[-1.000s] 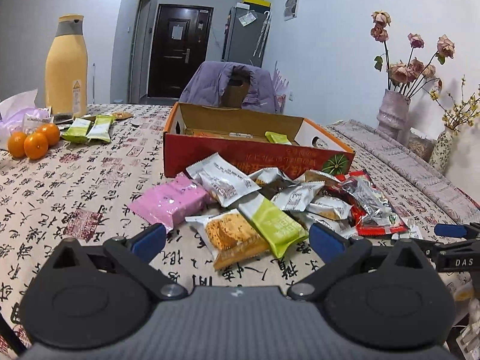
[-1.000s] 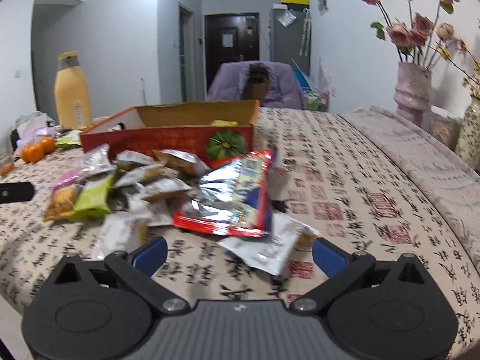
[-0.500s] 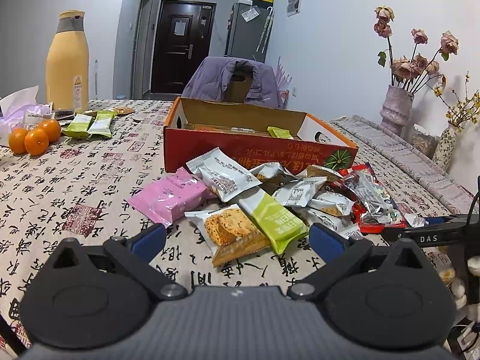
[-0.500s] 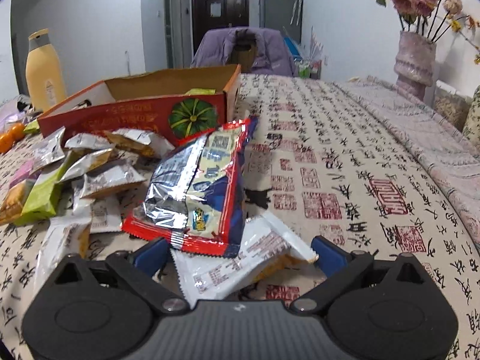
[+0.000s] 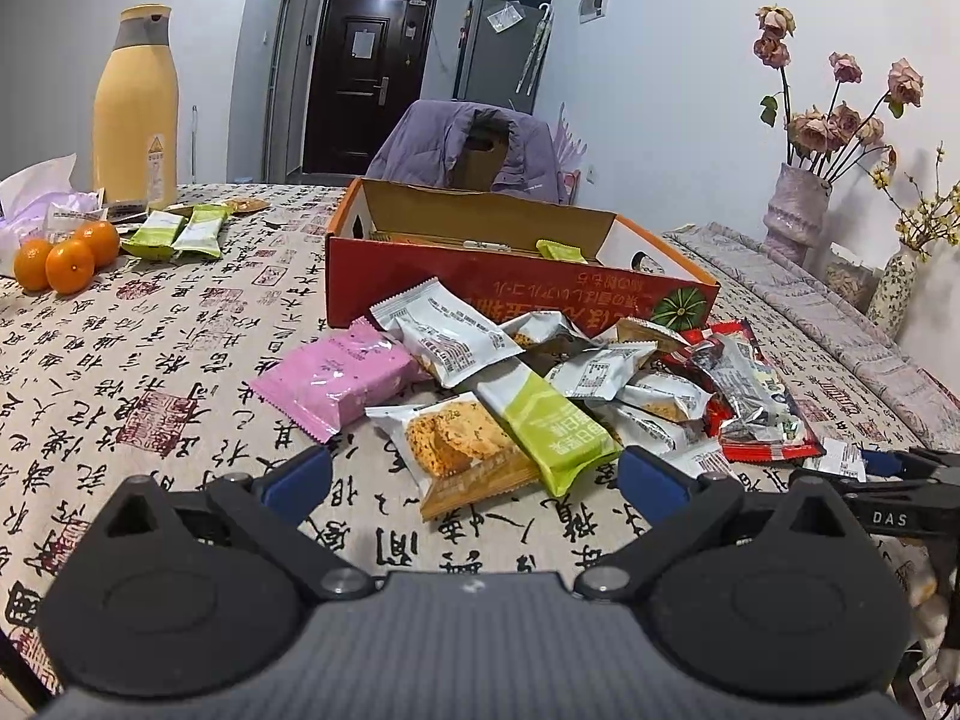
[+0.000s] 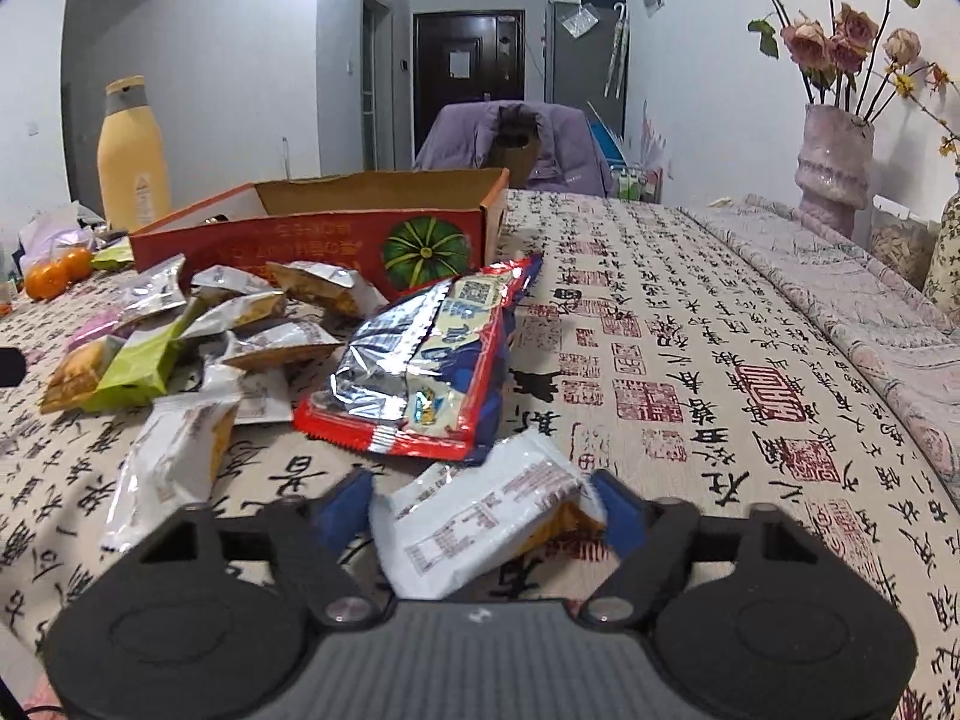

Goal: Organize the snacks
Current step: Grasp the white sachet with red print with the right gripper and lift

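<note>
our right tongs point(image 6: 483, 507) pinch the white snack packet point(image 6: 480, 525) at the surface's near edge; left tongs point(image 5: 474, 474) gape empty. the slick wrapper could slip before reaching the box point(image 6: 312, 234).

Left gripper point(image 5: 474, 474) was held level with jaws wide apart; right gripper point(image 6: 483, 504) had jaws closed against a packet point(image 6: 480, 525).

Tall yellow bottle point(image 5: 137, 105) upper left, three oranges point(image 5: 65, 252) beside crumpled tissue point(image 5: 36, 192) at left edge, purple jacket point(image 5: 465, 147) over chair at centre, dried roses in mauve vase point(image 5: 801, 213) right, calligraphy-print tablecloth point(image 5: 120, 372), dark door point(image 5: 366, 78) behind.
</note>
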A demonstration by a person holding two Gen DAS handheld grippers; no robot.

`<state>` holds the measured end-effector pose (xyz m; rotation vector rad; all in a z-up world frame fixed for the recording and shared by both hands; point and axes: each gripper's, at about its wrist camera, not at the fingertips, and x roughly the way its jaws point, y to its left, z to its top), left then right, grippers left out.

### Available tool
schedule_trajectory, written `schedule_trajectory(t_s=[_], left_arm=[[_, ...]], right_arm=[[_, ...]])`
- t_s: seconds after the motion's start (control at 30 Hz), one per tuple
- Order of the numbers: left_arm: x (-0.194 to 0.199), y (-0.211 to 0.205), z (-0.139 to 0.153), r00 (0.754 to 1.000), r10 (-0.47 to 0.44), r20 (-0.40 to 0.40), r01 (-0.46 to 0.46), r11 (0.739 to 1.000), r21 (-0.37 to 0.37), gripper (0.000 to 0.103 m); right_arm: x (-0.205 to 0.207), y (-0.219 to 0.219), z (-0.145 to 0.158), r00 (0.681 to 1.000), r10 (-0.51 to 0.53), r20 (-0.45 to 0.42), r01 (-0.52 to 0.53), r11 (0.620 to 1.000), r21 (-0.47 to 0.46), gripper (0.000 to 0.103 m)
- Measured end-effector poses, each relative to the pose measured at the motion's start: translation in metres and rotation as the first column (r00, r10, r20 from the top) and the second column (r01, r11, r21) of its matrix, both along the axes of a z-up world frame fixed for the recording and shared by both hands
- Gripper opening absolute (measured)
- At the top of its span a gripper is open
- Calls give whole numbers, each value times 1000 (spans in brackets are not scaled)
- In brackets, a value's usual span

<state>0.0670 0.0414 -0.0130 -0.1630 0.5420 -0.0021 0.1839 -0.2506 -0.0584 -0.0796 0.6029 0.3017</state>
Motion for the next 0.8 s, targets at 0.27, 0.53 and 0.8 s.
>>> schedule_trajectory(t_s=[0.27, 0.53, 0.8], left_arm=[[-1, -1, 0, 1000, 8, -4, -8, 1000, 1, 103], [3, -2, -3, 1000, 13, -23, -13, 1000, 0, 103], [4, -2, -3, 999, 16, -27, -16, 1000, 6, 103]], right_arm=[[-17, -6, 10, 999, -16, 50, 15, 1000, 20, 30], [-18, -12, 14, 999, -14, 35, 13, 999, 39, 45], [-15, 5, 9, 998, 59, 12, -59, 998, 19, 86]])
